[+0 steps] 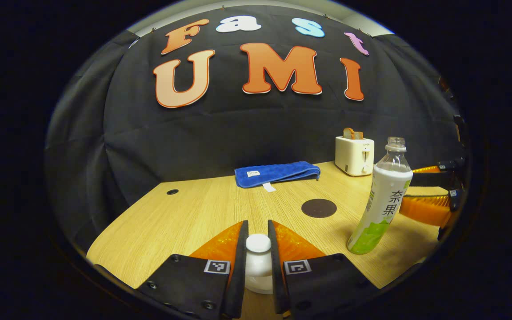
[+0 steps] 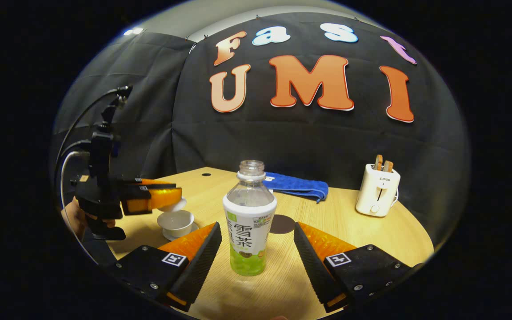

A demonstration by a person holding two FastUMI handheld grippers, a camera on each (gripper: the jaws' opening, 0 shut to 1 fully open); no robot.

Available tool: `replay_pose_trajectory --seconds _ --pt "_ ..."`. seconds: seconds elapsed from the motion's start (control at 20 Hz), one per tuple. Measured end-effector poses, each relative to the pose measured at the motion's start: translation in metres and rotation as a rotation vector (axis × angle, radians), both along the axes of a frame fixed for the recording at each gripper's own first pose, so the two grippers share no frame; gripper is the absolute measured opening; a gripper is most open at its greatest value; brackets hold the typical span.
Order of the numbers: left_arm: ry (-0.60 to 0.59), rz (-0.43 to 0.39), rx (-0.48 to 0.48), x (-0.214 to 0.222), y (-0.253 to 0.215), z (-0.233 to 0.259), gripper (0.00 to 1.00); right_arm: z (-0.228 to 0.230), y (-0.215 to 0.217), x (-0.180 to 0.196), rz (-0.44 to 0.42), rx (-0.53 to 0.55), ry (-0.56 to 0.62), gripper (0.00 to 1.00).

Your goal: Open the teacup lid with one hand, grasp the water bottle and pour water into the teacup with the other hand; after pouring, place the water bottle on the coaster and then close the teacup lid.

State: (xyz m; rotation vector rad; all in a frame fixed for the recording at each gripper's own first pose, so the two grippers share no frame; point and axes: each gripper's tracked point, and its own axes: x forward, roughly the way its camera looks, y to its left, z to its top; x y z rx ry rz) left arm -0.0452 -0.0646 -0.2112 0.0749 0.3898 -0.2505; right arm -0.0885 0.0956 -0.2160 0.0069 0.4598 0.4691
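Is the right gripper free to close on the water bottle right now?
Probably yes: the right gripper is open, the water bottle stands upright between its fingers, and nothing sits between them.

Recording booth: black cloth wall [image 2: 282, 138], wooden table [image 2: 354, 231], toaster [image 2: 377, 190].

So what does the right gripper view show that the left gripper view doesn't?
Right gripper view: the open white ceramic teacup, and the right gripper open around the uncapped clear plastic water bottle.
Left gripper view: a close look at the left gripper, fingers shut on the white teacup lid by its knob.
Both: that bottle, the round dark coaster, the folded blue towel and the white toaster.
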Motion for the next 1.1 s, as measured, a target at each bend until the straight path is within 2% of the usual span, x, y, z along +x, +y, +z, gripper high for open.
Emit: replay_pose_trajectory --seconds 0.2,0.35,0.55,0.6,0.7,0.75,0.95,1.1 --pt "-0.016 0.039 -0.024 0.003 0.019 0.007 0.28 -0.021 0.012 0.0 0.014 -0.007 0.044 0.98" --pt "-0.024 0.077 -0.026 0.005 0.037 0.007 0.3 -0.04 0.019 0.003 0.016 -0.013 0.092 0.97" --pt "-0.018 0.112 -0.029 0.005 0.057 0.001 0.3 -0.063 0.024 0.007 -0.031 -0.001 0.15 0.84" --pt "-0.014 0.118 -0.027 0.005 0.061 -0.002 0.3 -0.068 0.026 0.008 -0.035 0.008 0.176 0.78" --pt "-0.01 0.125 -0.031 0.005 0.066 -0.006 0.28 -0.065 0.028 0.01 -0.051 0.012 0.173 0.69" --pt "-0.009 0.13 -0.034 0.005 0.07 -0.006 0.3 -0.064 0.03 0.01 -0.046 0.012 0.174 0.67" --pt "-0.011 0.146 -0.043 0.006 0.08 -0.008 0.3 -0.05 0.034 0.014 -0.024 -0.021 0.132 0.65" --pt "-0.018 0.157 -0.034 0.006 0.089 -0.006 0.3 -0.044 0.028 0.026 -0.025 -0.117 0.078 0.65"
